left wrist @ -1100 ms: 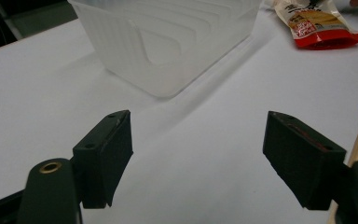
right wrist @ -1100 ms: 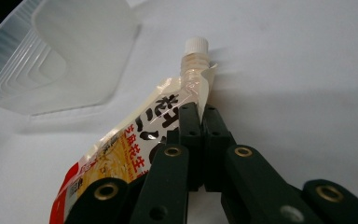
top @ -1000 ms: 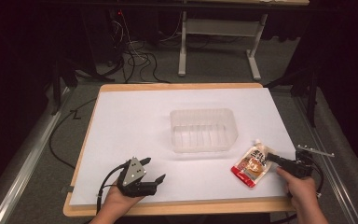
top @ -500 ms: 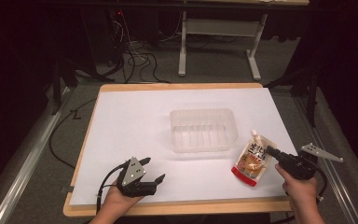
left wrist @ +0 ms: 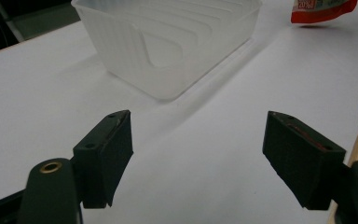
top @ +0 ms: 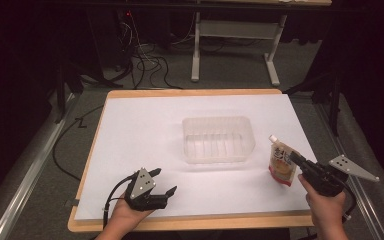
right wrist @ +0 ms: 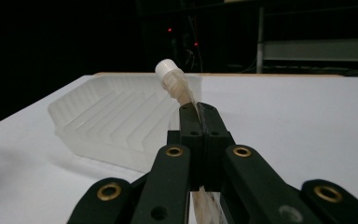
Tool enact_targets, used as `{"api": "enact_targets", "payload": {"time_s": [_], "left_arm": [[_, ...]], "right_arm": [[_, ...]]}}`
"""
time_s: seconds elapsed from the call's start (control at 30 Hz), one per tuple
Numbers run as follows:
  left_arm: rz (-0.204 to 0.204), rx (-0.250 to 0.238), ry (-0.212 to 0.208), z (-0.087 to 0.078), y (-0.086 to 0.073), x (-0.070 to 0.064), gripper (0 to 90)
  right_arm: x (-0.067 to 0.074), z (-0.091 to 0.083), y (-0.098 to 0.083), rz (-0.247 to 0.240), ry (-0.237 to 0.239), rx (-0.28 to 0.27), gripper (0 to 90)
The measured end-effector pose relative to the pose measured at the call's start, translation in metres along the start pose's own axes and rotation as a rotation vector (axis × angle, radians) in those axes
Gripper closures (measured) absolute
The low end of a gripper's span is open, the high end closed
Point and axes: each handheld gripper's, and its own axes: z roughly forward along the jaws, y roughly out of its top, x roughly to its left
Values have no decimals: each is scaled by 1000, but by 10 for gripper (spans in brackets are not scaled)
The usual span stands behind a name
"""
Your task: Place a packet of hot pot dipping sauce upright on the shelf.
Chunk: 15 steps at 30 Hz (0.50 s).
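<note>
A spouted pouch (top: 280, 161) with a white cap and red base hangs upright off the white sheet, right of the clear plastic tub (top: 218, 120). My right gripper (top: 294, 158) is shut on its edge; in the right gripper view the jaws (right wrist: 199, 113) pinch the pouch below its cap (right wrist: 169, 70), with the tub (right wrist: 116, 122) behind. My left gripper (top: 163, 181) rests near the front left edge of the table, open with nothing between its jaws (left wrist: 198, 154). In the left gripper view the tub (left wrist: 168, 42) and the pouch (left wrist: 324, 7) lie farther off.
A white sheet (top: 145, 125) covers the wooden table (top: 195, 92). Cables and a white desk frame (top: 235, 45) stand on the floor beyond the far edge. Bare sheet lies left of the tub and in front of it.
My right gripper has risen with the pouch, which went from lying tilted on the sheet to hanging upright. The left gripper has stayed where it was.
</note>
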Motion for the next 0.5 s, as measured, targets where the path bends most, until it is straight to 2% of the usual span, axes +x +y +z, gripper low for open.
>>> {"api": "enact_targets", "payload": {"time_s": [0.23, 0.5], "left_arm": [[1, 2, -1, 0, 0, 0, 248], [-3, 2, 2, 1, 0, 0, 248]], "right_arm": [[-8, -7, 4, 17, -55, -60, 900], [-14, -4, 6, 9, -103, -82, 900]]}}
